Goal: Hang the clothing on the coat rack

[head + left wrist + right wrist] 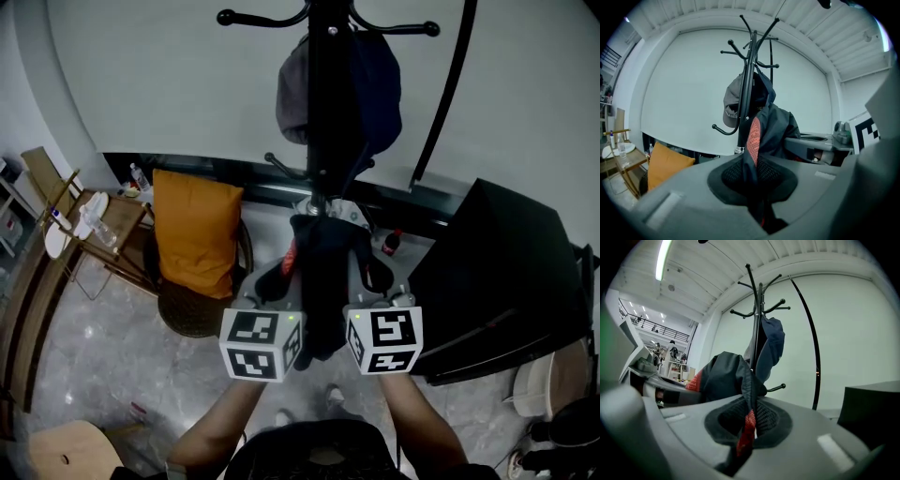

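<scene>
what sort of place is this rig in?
Probably a staged home corner inside a larger workspace: a coat rack against a plain white wall, an orange cushion beside a wooden side table, and, in the right gripper view, an open hall with railings and a strip light.

I see 1 dark jacket [323, 272] with red mesh trim, bunched and hanging limp, clamped at 2 spots by my left tongs [758, 192] and right tongs [743, 437], just in front of the black coat rack [330, 112], whose pole stands upright with curved hooks
</scene>
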The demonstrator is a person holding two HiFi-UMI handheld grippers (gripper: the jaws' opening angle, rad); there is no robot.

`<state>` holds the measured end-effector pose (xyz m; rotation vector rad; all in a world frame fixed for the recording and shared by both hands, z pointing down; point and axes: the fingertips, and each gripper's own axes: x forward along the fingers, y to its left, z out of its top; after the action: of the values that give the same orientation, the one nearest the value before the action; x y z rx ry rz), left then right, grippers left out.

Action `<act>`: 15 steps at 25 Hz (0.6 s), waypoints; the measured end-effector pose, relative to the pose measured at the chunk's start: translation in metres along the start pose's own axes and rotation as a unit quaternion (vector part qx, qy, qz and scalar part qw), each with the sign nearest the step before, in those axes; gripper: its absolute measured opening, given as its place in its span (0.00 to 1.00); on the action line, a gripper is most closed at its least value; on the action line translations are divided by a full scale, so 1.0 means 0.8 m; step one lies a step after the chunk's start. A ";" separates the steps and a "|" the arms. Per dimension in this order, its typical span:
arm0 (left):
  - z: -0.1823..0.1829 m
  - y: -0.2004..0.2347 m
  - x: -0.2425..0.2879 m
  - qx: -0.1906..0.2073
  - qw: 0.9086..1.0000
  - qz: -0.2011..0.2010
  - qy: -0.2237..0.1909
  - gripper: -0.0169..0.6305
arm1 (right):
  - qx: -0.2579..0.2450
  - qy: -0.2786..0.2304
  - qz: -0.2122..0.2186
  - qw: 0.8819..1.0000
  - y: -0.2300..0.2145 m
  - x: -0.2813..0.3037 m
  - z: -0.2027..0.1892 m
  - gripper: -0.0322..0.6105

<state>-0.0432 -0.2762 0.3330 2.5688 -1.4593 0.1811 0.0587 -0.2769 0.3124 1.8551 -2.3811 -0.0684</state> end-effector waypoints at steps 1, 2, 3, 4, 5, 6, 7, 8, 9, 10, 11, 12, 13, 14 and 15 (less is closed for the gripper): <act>0.001 0.001 0.005 -0.001 1.000 0.006 0.001 0.08 | 0.001 0.000 0.006 1.000 -0.003 0.006 0.000 0.07; 0.001 0.002 0.010 -0.002 1.000 0.011 0.001 0.08 | 0.002 -0.001 0.011 1.000 -0.006 0.012 -0.001 0.07; 0.002 0.003 0.014 -0.002 1.000 0.015 0.001 0.08 | 0.003 -0.001 0.015 1.000 -0.009 0.017 -0.001 0.07; 0.002 0.003 0.018 -0.001 1.000 0.019 0.002 0.08 | 0.004 -0.002 0.019 1.000 -0.011 0.022 -0.002 0.07; 0.002 0.004 0.022 -0.001 1.000 0.023 0.003 0.08 | 0.006 -0.003 0.023 1.000 -0.014 0.027 -0.002 0.07; 0.001 0.006 0.025 -0.002 1.000 0.027 0.003 0.08 | 0.007 -0.003 0.027 1.000 -0.015 0.031 -0.003 0.07; 0.001 0.008 0.028 -0.003 1.000 0.031 0.004 0.08 | 0.008 -0.003 0.031 0.999 -0.016 0.035 -0.004 0.07; 0.000 0.009 0.031 -0.004 0.999 0.034 0.005 0.08 | 0.009 -0.003 0.035 0.999 -0.017 0.039 -0.005 0.07; 0.000 0.010 0.034 -0.004 0.999 0.036 0.006 0.08 | 0.010 -0.002 0.038 0.999 -0.018 0.043 -0.007 0.07; 0.000 0.010 0.037 -0.004 0.999 0.038 0.006 0.08 | 0.011 -0.002 0.041 0.999 -0.019 0.046 -0.008 0.07; 0.000 0.011 0.040 -0.005 0.999 0.039 0.006 0.08 | 0.012 -0.002 0.044 0.999 -0.020 0.049 -0.008 0.07; 0.001 0.011 0.043 -0.005 0.999 0.040 0.006 0.08 | 0.013 -0.002 0.047 0.999 -0.020 0.052 -0.009 0.07; 0.002 0.011 0.046 -0.005 0.999 0.041 0.006 0.08 | 0.014 -0.003 0.049 0.999 -0.020 0.054 -0.009 0.07; 0.003 0.011 0.049 -0.005 0.999 0.042 0.005 0.08 | 0.014 -0.003 0.052 0.999 -0.021 0.057 -0.009 0.07; 0.003 0.012 0.051 -0.005 0.999 0.042 0.004 0.08 | 0.014 -0.004 0.054 0.998 -0.021 0.059 -0.009 0.07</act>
<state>-0.0302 -0.3156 0.3393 2.4975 -1.5624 0.1956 0.0645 -0.3267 0.3212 1.7374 -2.4944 -0.0311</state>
